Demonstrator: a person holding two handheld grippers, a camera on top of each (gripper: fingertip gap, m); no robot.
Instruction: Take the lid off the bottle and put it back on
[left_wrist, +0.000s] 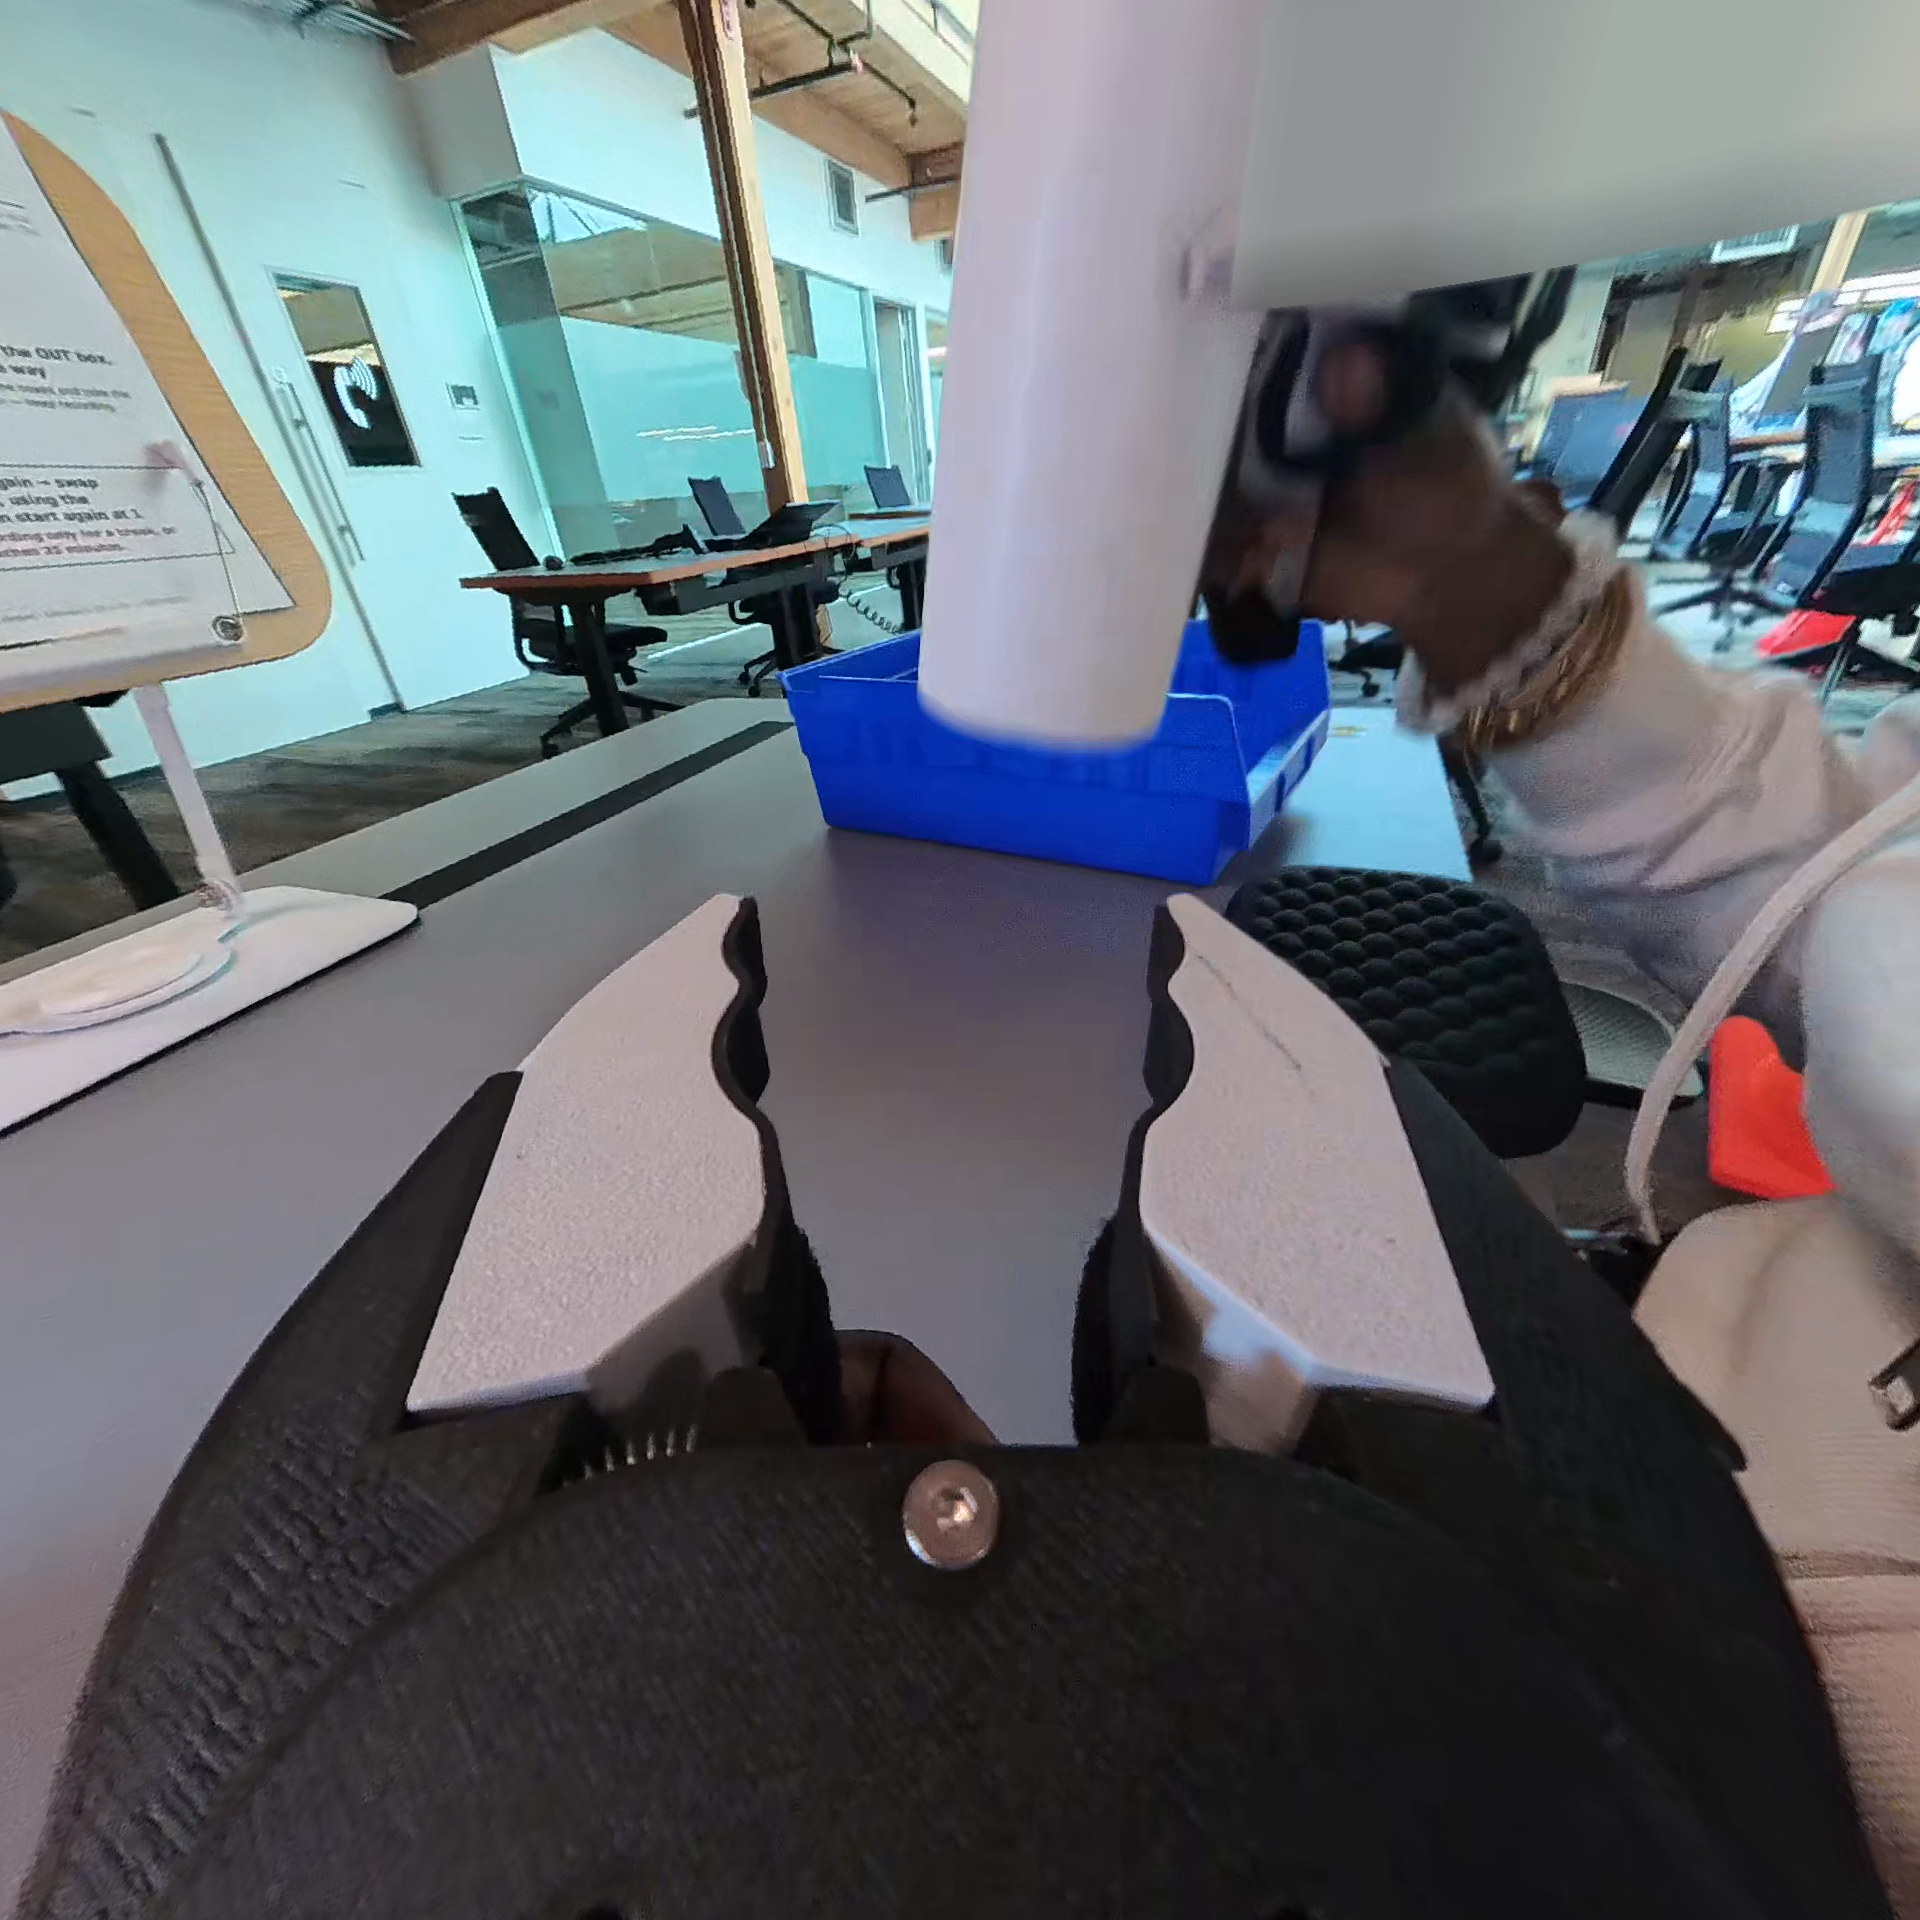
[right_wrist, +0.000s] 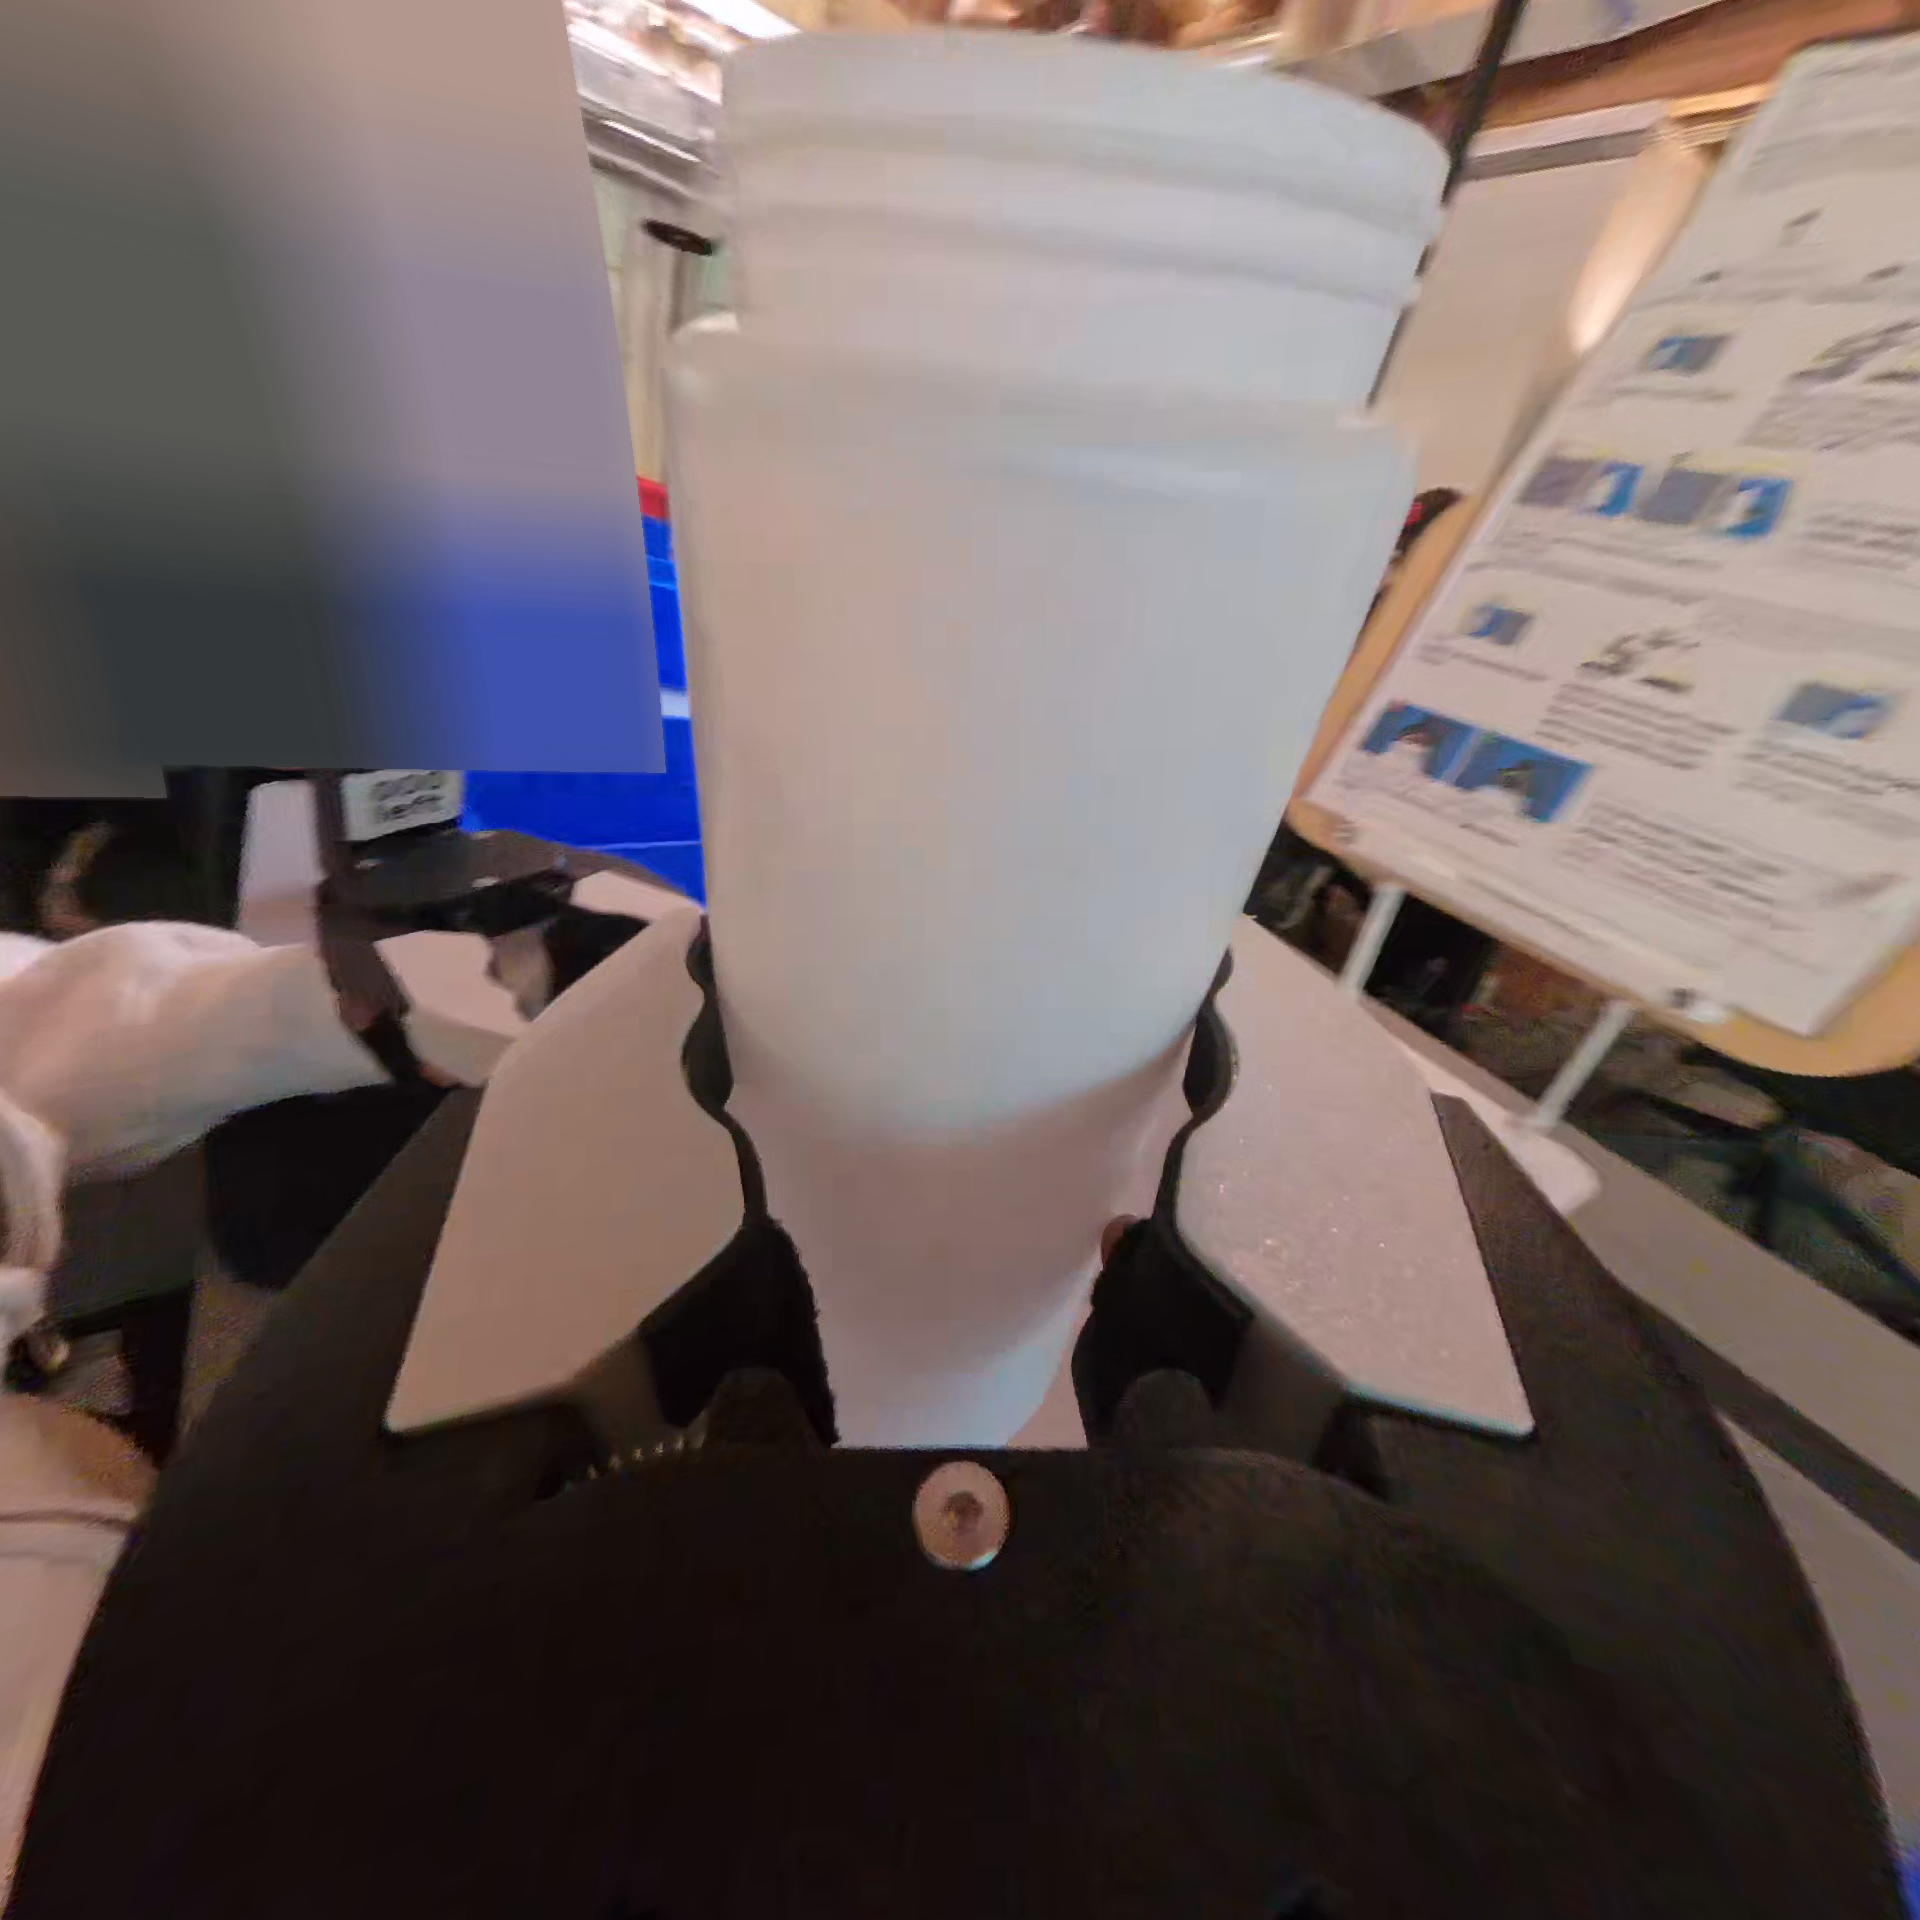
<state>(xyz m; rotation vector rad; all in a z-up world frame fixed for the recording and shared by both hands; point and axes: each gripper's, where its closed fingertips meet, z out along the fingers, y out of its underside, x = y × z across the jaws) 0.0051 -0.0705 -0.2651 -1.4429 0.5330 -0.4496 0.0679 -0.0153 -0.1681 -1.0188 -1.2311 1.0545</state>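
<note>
The right gripper (right_wrist: 961, 1049) is clamped on the white bottle (right_wrist: 1029, 644), its two grey fingers (right_wrist: 582, 1174) pressing the lower part of the body from either side. The bottle stands up out of that claw with its threaded neck bare at the far end (no lid shows on it in either view).

In the left wrist view the same bottle (left_wrist: 1081, 416) hangs in the air ahead of and above the left gripper (left_wrist: 956, 997), well apart from its tips. The hand (left_wrist: 1392, 561) holding the right tool is just to the bottle's right, blurred. The left gripper's jaws stand apart with nothing between them, only the dark table (left_wrist: 935, 1143) showing in the gap.

Beyond the left claw, past the bottle's base, a blue bin (left_wrist: 1039, 790) sits on the table. Off to that claw's left stands a white instruction sheet on a stand (left_wrist: 125, 436). The same kind of sheet (right_wrist: 1662, 582) appears to the right of the right claw. A black chair seat (left_wrist: 1413, 997) lies off the table edge, to the right of the left claw's tips
</note>
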